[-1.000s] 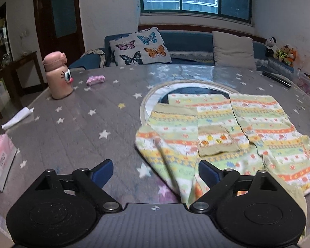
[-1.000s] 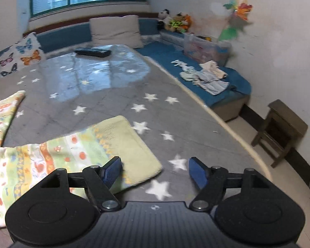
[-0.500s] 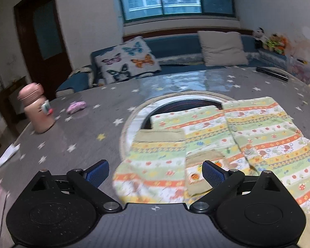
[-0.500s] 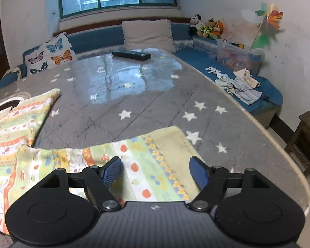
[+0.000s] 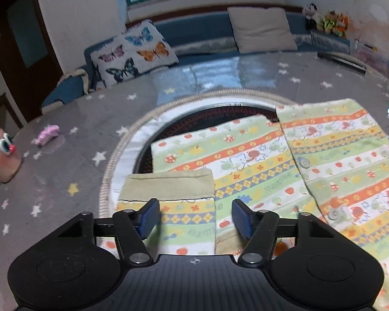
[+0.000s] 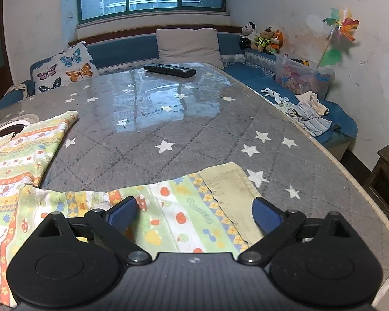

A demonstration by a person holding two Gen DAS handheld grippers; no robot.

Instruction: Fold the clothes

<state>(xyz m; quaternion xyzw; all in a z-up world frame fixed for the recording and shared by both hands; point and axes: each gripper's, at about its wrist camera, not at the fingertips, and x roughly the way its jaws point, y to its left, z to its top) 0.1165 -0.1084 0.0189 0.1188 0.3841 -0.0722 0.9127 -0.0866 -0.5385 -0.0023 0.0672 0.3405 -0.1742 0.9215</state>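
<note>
A child's striped shirt (image 5: pixel 259 160) in green, orange and yellow lies flat on the grey star-patterned table (image 5: pixel 72 171). Its left sleeve, with a beige cuff (image 5: pixel 168 184), is folded in over the body. My left gripper (image 5: pixel 195 217) hovers over that sleeve. Its jaws are closing, the cloth lies between and under them, and the pads are not pressing on it. In the right wrist view the other sleeve (image 6: pixel 184 207) stretches toward the table's edge and ends in a beige cuff (image 6: pixel 230 189). My right gripper (image 6: pixel 195 212) straddles it, jaws opening wide and free of the fabric.
A pink bottle (image 5: pixel 2 155) and a small pink object (image 5: pixel 48 134) sit at the table's left. A black remote (image 6: pixel 169 70) lies at the far end. The table edge (image 6: pixel 350 181) curves close on the right, with a wooden stool (image 6: pixel 386 178) and a sofa beyond.
My left gripper has travelled right and forward over the folded left sleeve, and its jaws have narrowed. My right gripper has swung left onto the right sleeve's cuff, and its jaws have widened.
</note>
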